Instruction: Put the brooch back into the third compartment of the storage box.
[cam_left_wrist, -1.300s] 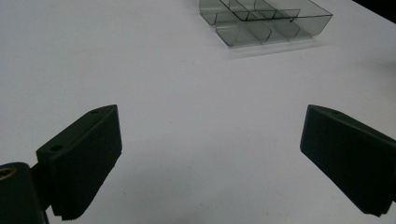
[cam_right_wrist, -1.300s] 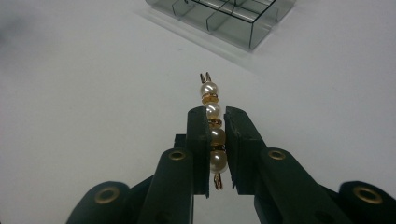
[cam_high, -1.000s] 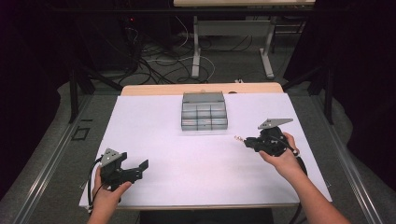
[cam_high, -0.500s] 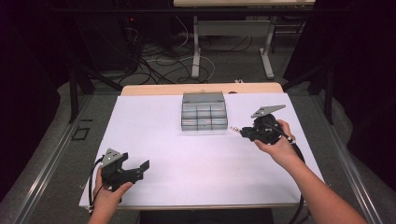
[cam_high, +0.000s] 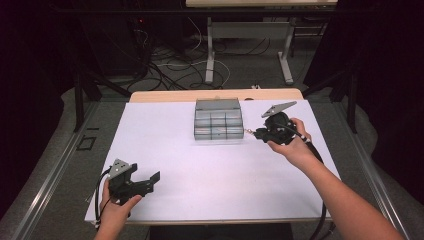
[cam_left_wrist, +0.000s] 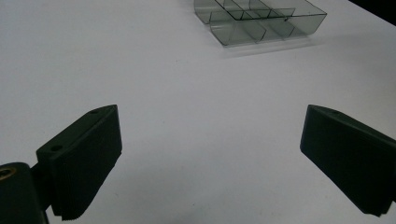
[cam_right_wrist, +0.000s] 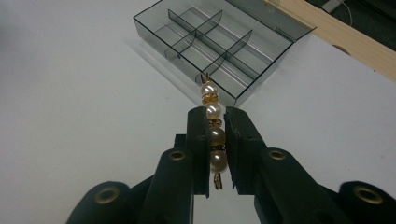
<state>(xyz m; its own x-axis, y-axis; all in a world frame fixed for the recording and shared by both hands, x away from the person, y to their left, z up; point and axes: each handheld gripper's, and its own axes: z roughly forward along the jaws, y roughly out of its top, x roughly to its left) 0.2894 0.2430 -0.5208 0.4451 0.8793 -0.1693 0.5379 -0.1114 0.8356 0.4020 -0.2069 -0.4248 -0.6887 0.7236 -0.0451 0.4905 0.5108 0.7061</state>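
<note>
- Your right gripper (cam_right_wrist: 215, 122) pinches a string of 4 pearl beads (cam_right_wrist: 213, 122) with gold spacers; the jaws are narrow, closed on its lower half (top bead pokes past the tips).
- It hovers just beside the right edge of the smoky clear compartment box (cam_high: 218, 121), mid-table.
- Your left gripper (cam_high: 145, 182) sits near the front-left of the white table (cam_high: 165, 145), jaws wide, holding nothing.

You have a smoky grey see-through box (cam_high: 218, 120) on a white table (cam_high: 200, 170) edged in pale wood. Your black right gripper (cam_right_wrist: 215, 122) pinches cream pearls (cam_right_wrist: 213, 112) with gold links.
</note>
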